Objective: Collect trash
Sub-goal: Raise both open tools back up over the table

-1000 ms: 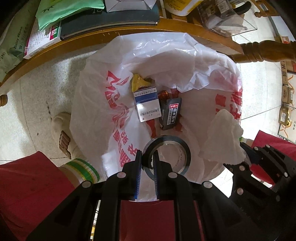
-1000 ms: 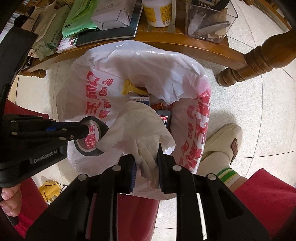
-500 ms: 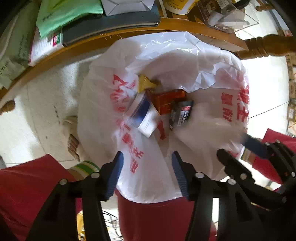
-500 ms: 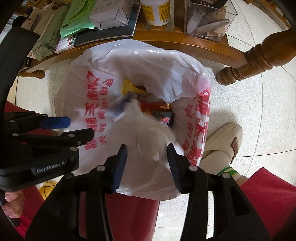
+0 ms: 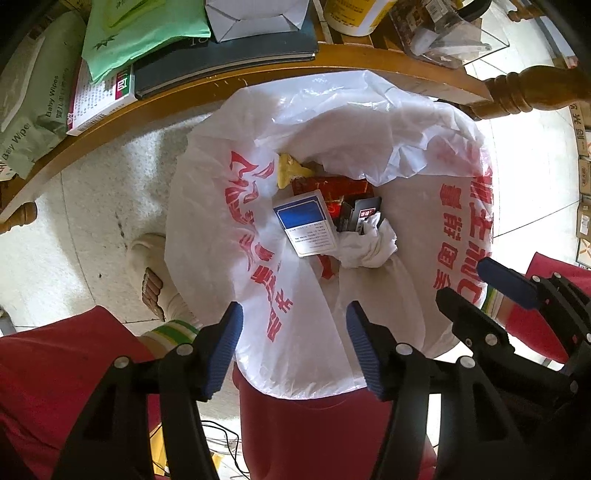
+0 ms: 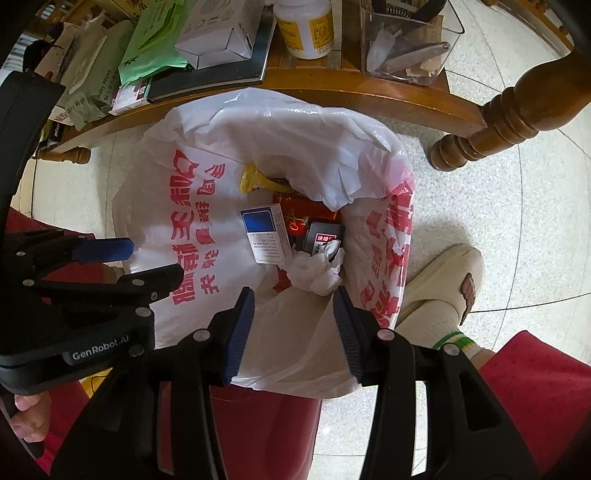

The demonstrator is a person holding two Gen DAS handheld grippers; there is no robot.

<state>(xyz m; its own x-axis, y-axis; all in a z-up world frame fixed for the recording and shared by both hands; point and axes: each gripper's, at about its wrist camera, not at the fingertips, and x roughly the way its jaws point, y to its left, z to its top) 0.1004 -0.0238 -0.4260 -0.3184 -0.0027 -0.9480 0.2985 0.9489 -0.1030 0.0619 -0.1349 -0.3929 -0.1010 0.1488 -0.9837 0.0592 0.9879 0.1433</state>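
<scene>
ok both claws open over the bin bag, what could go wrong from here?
1. The white bag folds inward at its far edge, narrowing the mouth; later drops may catch on it.
2. The crumpled tissue sits on top of the pile beside the blue-and-white box; being light, it could lift out if a claw brushes it.
3. The left claw and right claw hang close together, so pulling back carelessly could knock them.

The red carton (image 5: 332, 186) lies half buried under the blue-and-white box (image 5: 306, 225) and the bag's (image 5: 229, 258) folded rim. The yellow-labelled bottle (image 6: 304, 26) is cut off by the top edge.
</scene>
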